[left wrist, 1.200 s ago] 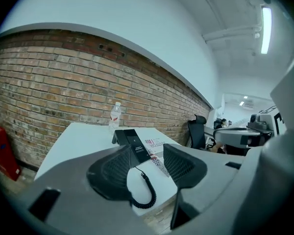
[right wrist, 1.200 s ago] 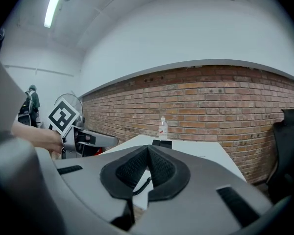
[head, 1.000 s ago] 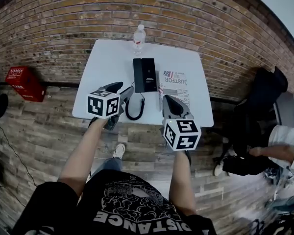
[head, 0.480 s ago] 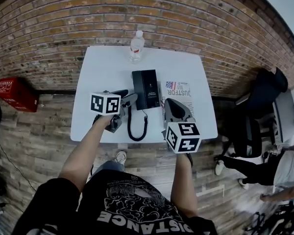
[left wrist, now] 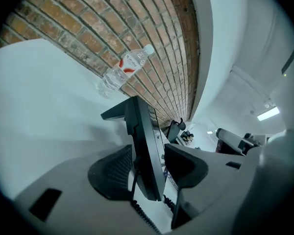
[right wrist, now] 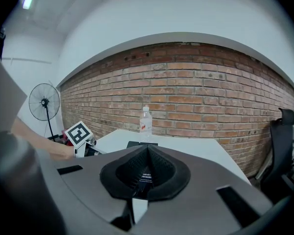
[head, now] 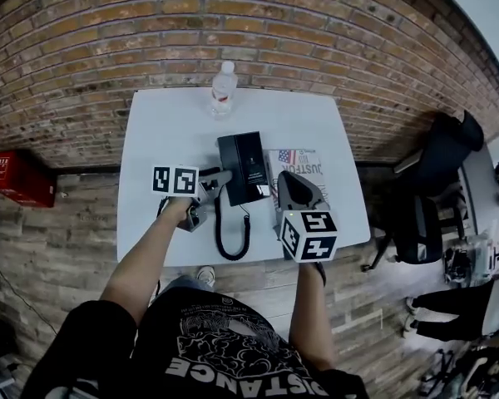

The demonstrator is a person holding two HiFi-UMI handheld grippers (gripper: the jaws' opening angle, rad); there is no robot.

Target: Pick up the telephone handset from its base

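A black telephone [head: 248, 166] lies on the white table [head: 166, 140], its handset [head: 229, 171] along the left side and a coiled cord [head: 233, 235] looping toward the front edge. My left gripper [head: 221, 178] is open at the phone's near left corner. In the left gripper view the handset side of the phone [left wrist: 146, 146] stands between the two pads [left wrist: 112, 173], with a gap on the right side. My right gripper [head: 289, 177] hovers just right of the phone over the newspaper. Its jaws [right wrist: 147, 151] look shut with nothing held.
A clear water bottle [head: 223, 90] stands at the table's back edge by the brick wall. A newspaper [head: 306, 166] lies right of the phone. A black office chair [head: 432, 181] is right of the table, and a red crate [head: 12, 177] is on the floor at left.
Both grippers moved forward over the table toward the phone. The left one dropped and rolled, and its jaws now straddle the phone's left edge.
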